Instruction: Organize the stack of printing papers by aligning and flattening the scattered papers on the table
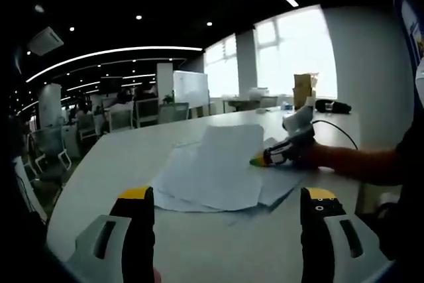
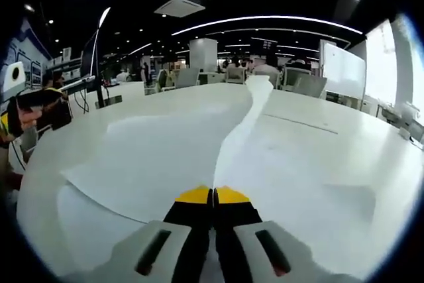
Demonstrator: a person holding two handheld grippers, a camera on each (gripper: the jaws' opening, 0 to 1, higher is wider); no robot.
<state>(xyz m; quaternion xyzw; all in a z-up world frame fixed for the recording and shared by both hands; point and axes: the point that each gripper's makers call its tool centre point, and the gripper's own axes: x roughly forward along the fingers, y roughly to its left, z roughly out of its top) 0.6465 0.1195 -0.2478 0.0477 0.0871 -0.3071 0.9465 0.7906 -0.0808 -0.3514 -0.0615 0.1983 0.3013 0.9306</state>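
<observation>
Right hand-held gripper was clamped, jaws together on the near edge of a paper sheet, which curled up and ran away from the yellow tips. In the left gripper view the right hand-held gripper sat at the right edge of the scattered papers, low at the pile (probably touching, hard to tell at that size), held by a hand. Left hand-held gripper was spread wide, jaws apart, nothing between them, hovering short of the pile. Papers lay fanned and overlapping mid-way across the white bench. A black cable trailed behind the hand.
</observation>
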